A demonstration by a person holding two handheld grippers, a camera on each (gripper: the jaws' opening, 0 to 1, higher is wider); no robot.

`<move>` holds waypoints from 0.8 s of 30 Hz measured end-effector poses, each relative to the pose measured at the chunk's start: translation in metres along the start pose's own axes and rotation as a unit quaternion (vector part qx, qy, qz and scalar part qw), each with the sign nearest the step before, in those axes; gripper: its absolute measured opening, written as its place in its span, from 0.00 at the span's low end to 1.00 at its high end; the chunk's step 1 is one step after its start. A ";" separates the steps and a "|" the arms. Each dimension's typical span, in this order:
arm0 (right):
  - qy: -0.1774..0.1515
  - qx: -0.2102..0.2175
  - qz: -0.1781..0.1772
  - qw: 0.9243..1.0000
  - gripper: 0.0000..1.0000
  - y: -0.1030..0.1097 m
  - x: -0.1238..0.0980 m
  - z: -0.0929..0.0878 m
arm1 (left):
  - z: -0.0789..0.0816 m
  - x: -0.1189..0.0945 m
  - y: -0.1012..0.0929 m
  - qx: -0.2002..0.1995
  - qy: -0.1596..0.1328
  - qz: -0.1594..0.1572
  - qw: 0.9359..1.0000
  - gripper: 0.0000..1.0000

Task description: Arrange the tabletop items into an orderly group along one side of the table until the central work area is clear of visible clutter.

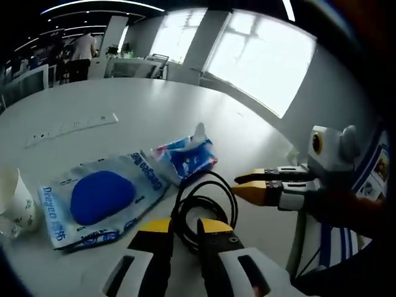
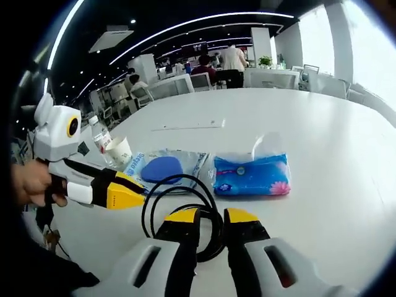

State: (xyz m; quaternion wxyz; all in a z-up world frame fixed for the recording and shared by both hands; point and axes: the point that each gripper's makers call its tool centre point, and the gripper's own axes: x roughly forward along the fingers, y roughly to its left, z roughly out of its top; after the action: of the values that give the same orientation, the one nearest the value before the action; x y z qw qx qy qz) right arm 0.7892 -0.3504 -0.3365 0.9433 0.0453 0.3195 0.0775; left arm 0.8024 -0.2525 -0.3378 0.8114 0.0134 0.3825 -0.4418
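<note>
A coiled black cable [image 1: 204, 207] [image 2: 179, 210] lies on the white table [image 1: 148, 105] [image 2: 322, 142] close to me. My left gripper [image 1: 184, 223] has its yellow-tipped jaws nearly together, with cable strands in the narrow gap. My right gripper [image 2: 211, 215] stands the same way on the coil's opposite side. Each shows in the other's view, the right gripper [image 1: 237, 187] at the coil's right edge and the left gripper [image 2: 141, 190] at its left edge. Behind the coil lie a clear pack with a blue oval [image 1: 99, 198] [image 2: 164, 168] and a blue tissue pack [image 1: 185, 154] [image 2: 252, 174].
A paper cup [image 1: 15, 201] [image 2: 119, 150] stands beside the clear pack, with a water bottle [image 2: 98, 133] behind it. A white power strip [image 1: 71, 128] [image 2: 189, 125] lies farther back. A hand [image 2: 31, 182] holds the left gripper. Desks, chairs and people fill the far room.
</note>
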 end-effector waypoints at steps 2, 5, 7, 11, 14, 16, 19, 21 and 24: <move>0.001 -0.009 0.001 1.000 0.11 0.001 0.002 0.002 | 0.003 0.001 0.000 0.004 -0.003 0.003 1.000 0.13; 0.007 -0.022 0.001 1.000 0.10 0.003 0.004 0.001 | 0.006 0.005 0.000 0.011 -0.002 0.004 1.000 0.13; 0.013 -0.028 0.001 1.000 0.08 0.004 0.006 -0.001 | 0.005 0.008 -0.001 0.012 0.004 0.003 1.000 0.13; 0.026 -0.041 0.000 0.999 0.07 0.003 0.010 -0.007 | 0.003 0.013 0.001 0.017 0.015 0.008 1.000 0.13; 0.036 -0.044 0.003 0.998 0.06 0.004 0.014 -0.012 | 0.000 0.017 0.004 0.021 0.023 0.010 0.999 0.13; 0.040 -0.049 0.001 0.998 0.03 0.002 0.016 -0.015 | -0.002 0.020 0.006 0.021 0.030 0.013 0.999 0.13; 0.047 -0.050 0.001 0.998 0.02 -0.001 0.021 -0.018 | -0.006 0.023 0.009 0.018 0.037 0.012 0.999 0.12; 0.052 -0.049 0.003 0.997 0.02 -0.002 0.024 -0.021 | -0.009 0.027 0.011 0.019 0.044 0.012 0.999 0.11; 0.059 -0.049 0.003 0.997 0.02 -0.004 0.029 -0.026 | -0.015 0.032 0.014 0.019 0.056 0.013 0.998 0.11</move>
State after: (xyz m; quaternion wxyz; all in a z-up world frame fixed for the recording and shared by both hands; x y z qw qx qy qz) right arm 0.7971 -0.3482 -0.3746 0.9236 -0.0048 0.3704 0.0987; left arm 0.8138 -0.2608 -0.3728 0.7941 0.0583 0.4186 -0.4368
